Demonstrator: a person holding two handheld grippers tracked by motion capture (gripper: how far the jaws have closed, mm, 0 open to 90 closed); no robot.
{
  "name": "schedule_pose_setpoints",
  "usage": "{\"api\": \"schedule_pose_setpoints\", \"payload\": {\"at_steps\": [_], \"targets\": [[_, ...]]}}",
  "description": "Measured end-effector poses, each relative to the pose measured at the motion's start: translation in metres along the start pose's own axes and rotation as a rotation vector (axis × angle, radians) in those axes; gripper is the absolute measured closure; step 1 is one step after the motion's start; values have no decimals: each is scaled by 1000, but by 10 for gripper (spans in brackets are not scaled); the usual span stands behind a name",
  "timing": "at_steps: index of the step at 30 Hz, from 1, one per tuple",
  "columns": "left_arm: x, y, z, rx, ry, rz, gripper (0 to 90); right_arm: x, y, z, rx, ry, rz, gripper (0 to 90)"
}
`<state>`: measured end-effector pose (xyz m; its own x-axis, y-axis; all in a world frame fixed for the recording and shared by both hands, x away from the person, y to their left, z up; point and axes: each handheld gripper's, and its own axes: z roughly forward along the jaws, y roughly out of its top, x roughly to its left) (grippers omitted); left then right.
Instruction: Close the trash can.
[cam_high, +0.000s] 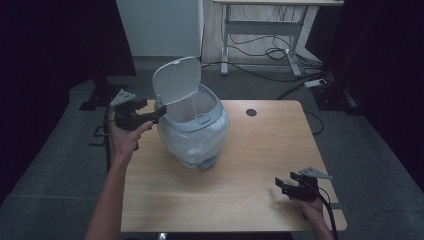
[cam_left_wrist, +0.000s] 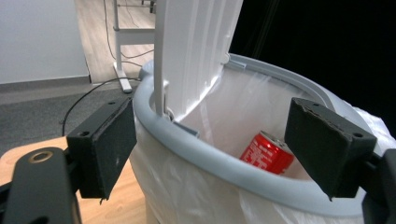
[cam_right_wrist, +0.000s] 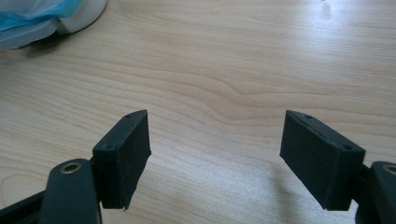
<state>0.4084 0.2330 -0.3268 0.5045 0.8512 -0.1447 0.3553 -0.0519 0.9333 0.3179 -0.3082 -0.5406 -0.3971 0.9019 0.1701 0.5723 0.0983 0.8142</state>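
Observation:
A grey-blue bin (cam_high: 194, 131) lined with a white bag stands on the left half of the wooden table (cam_high: 250, 165), its lid (cam_high: 176, 80) hinged upright. In the left gripper view a red drink can (cam_left_wrist: 267, 152) lies inside the bag, behind the grey rim (cam_left_wrist: 201, 149). My left gripper (cam_high: 159, 112) is held at the bin's left side near the lid hinge; there the left gripper (cam_left_wrist: 219, 144) is open, with the rim running across the gap and neither pad pressing on it. My right gripper (cam_high: 281, 184) rests low near the table's front right corner; the right gripper (cam_right_wrist: 215, 154) stands open over bare wood.
A round cable hole (cam_high: 251, 112) sits near the table's far edge. Behind the table are a white desk frame (cam_high: 260, 30), floor cables and a power strip (cam_high: 316, 83). The bin's base (cam_right_wrist: 46, 23) shows far off in the right gripper view.

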Motion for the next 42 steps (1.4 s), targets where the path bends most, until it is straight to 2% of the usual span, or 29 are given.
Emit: {"api": "schedule_pose_setpoints", "payload": {"at_steps": [8, 14, 22, 24, 27, 32, 36, 39, 42], "targets": [[6, 14, 13, -4, -2, 3, 165, 5, 0, 0, 1, 7, -53, 232], [5, 25, 27, 2, -10, 11, 167, 3, 0, -1, -11, 3, -54, 220], [2, 37, 42, 1, -45, 19, 169, 0, -2, -2, -7, 0, -54, 220], [0, 40, 43, -7, -59, 17, 173, -1, -2, -2, -6, 1, -56, 220], [-2, 42, 43, 2, -48, 32, 168, -1, -2, -2, -4, 10, -54, 218], [0, 44, 40, -18, -69, 15, 168, 1, -1, -4, -14, 38, -45, 216], [0, 50, 39, -37, -87, 1, 170, 5, -1, -3, -7, 44, -56, 216], [-4, 49, 38, -35, -102, 16, 172, 6, -1, -1, 0, 51, -68, 215], [-13, 46, 36, -23, -135, 37, 170, 6, -1, -1, 1, 58, -63, 216]]}}
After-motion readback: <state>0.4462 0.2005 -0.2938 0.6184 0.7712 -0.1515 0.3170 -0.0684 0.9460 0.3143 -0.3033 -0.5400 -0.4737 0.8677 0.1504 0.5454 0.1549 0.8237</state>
